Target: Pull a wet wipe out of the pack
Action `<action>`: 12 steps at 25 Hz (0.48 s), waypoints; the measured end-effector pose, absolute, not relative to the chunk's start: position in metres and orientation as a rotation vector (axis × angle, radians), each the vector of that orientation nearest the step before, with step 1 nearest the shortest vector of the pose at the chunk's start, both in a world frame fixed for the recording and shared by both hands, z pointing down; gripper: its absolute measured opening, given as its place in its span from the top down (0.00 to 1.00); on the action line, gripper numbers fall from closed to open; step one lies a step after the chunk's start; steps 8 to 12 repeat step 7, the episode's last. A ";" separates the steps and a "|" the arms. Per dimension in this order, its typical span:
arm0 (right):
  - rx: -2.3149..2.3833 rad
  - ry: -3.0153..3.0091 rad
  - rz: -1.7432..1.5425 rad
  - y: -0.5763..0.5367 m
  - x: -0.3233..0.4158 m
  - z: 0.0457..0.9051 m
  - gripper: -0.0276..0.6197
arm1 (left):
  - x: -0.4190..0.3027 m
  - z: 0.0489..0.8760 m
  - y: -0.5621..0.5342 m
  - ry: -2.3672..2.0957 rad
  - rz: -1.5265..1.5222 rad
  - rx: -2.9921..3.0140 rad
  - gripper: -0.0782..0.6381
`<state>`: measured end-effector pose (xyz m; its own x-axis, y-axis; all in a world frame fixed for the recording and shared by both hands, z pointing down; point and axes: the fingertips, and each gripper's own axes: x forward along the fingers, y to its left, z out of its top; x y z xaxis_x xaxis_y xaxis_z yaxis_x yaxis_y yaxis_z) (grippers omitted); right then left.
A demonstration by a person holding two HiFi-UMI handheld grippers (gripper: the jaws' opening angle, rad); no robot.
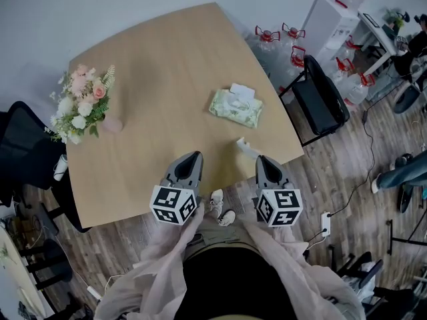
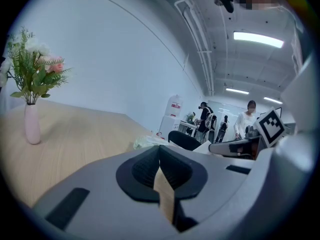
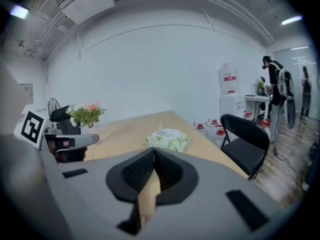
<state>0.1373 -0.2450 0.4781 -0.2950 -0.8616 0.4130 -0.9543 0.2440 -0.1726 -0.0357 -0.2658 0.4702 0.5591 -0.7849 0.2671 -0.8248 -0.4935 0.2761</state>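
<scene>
Judging by the layout, the pull is either not begun or just over: the wet wipe pack (image 1: 235,109) lies on the table (image 1: 153,65) toward its right side, and a small white piece (image 1: 247,147), perhaps a wipe, lies by the near edge. The left gripper (image 1: 195,156) and right gripper (image 1: 264,159) hover over that edge, tilted slightly down, jaws together on nothing, short of the pack.

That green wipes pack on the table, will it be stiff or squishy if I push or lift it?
The wipes pack looks like a soft, rumpled pouch, so it probably squashes and sags rather than staying stiff. It lies flat and loose on the smooth table, so a push likely slides it. Lying flat, it shouldn't roll or tip.
</scene>
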 end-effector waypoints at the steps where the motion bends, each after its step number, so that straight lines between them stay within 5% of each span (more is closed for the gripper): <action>1: 1.709 -2.281 0.579 -0.246 0.138 0.477 0.94 | -0.036 0.470 -0.267 -1.311 0.148 2.427 0.88; 12: 1.731 -2.276 0.577 -0.249 0.138 0.474 0.94 | -0.038 0.471 -0.271 -1.306 0.150 2.435 0.88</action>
